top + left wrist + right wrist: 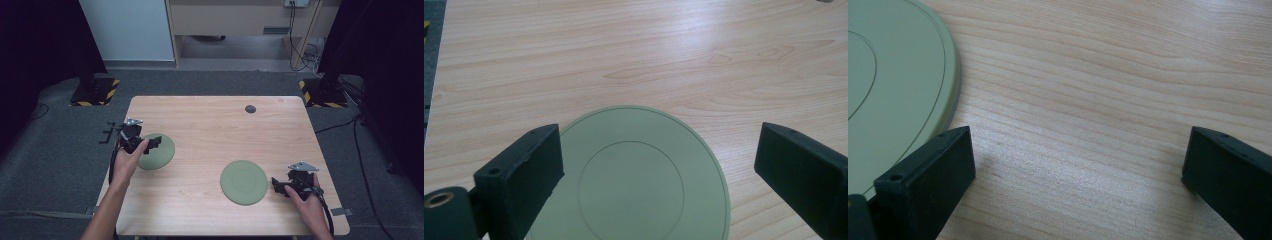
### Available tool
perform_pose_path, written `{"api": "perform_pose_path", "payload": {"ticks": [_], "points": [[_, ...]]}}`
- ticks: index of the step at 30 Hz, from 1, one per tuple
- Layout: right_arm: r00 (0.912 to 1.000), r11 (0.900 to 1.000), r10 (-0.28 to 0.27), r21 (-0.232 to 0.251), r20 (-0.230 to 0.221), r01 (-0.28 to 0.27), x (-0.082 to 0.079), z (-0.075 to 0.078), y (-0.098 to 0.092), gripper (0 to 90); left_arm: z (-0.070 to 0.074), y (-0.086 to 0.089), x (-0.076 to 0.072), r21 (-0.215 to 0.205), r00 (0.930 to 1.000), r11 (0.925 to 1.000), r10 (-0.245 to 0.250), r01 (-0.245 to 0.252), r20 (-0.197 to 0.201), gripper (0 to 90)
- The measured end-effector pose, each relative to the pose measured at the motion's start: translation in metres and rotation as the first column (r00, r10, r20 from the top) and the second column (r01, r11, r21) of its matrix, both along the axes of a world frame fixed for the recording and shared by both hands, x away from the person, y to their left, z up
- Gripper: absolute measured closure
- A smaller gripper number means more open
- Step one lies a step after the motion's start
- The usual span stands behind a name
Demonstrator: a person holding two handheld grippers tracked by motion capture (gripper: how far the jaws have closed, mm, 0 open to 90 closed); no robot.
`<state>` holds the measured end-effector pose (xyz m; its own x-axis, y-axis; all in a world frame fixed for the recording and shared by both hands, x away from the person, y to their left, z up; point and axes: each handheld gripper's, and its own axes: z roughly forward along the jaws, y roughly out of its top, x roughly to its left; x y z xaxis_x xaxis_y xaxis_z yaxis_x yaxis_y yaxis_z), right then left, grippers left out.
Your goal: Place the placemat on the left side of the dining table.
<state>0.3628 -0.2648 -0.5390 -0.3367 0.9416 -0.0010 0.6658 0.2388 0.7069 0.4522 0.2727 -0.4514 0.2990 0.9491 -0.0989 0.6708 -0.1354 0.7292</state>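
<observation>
A person's two hands reach in from the near edge of a pale wooden surface point(210, 125), each holding a set of black tongs. The right tongs point(278, 184) sit low at the near right, jaws spread wide and holding nothing; in the right gripper view they frame bare wood, with the rim of a green plate point(893, 85) just past one jaw. That plate point(244, 181) lies flat near the front edge, just left of the right tongs; being round, it has no long axis or pointing direction to speak of. Farther back at the left, the left tongs point(152, 143) hang over a second green plate point(159, 152), jaws wide apart and gripping nothing; the left gripper view shows this plate point(631, 175) flat between the open jaws, one jaw overlapping its rim. Near the far edge sits a small dark disc point(250, 109).
</observation>
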Motion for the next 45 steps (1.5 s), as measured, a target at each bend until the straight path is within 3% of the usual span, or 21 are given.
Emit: {"api": "perform_pose_path", "payload": {"ticks": [12,23,45], "points": [[1.0000,1.000,0.000,0.000,0.000,0.000,0.000,0.000,0.000,0.8,0.000,-0.024,-0.009,0.008,0.9982,0.9981,-0.060,0.060,-0.002,4.6],[1.0000,1.000,0.000,0.000,0.000,0.000,0.000,0.000,0.000,0.8,-0.007,-0.053,-0.026,0.014,0.9897,0.9896,-0.143,0.143,-0.003,4.6],[1.0000,1.000,0.000,0.000,0.000,0.000,0.000,0.000,0.000,0.8,-0.027,-0.097,-0.063,0.087,0.9627,0.9588,-0.270,0.270,-0.012,4.7]]}}
